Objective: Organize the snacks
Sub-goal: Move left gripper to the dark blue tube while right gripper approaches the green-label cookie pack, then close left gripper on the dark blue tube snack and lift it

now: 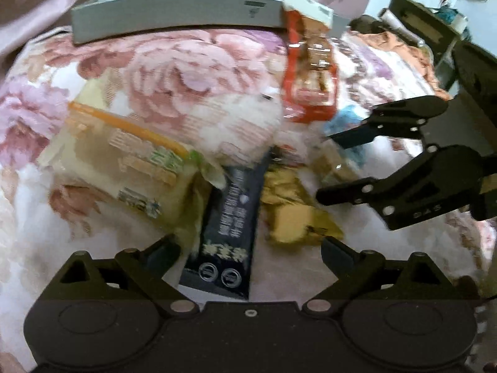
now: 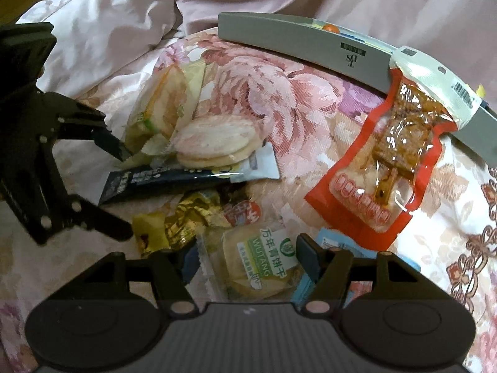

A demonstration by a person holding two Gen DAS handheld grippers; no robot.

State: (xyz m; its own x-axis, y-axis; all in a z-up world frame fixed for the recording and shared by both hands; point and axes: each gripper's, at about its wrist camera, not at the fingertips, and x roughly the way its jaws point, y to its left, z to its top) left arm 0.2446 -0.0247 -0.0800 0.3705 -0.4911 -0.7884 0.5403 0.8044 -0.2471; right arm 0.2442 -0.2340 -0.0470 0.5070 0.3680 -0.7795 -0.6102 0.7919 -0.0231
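The left tongs stand open, jaws either side of the near end of a dark navy stick sachet, not yet touching it — placed, it seems, to pinch that sachet by its narrow width. The right tongs are open too, spread around a clear-wrapped biscuit pack with a green WUTANG label, which lies flat between the fingers; nothing is gripped by either.

Around them the snacks sit in a loose heap in the middle of a flowered quilt on the bed. Just beside the sachet lies a crumpled gold foil wrapper, and past it a pack of round rice crackers resting partly on the sachet's far end. A blue packet peeks from under the right tongs.

Toward the far edge of the quilt stands a grey box — likely the place where the snacks belong. A red pouch of skewered tofu leans with its top against the box's wall, not inside. Judged from this, sorting has hardly begun.
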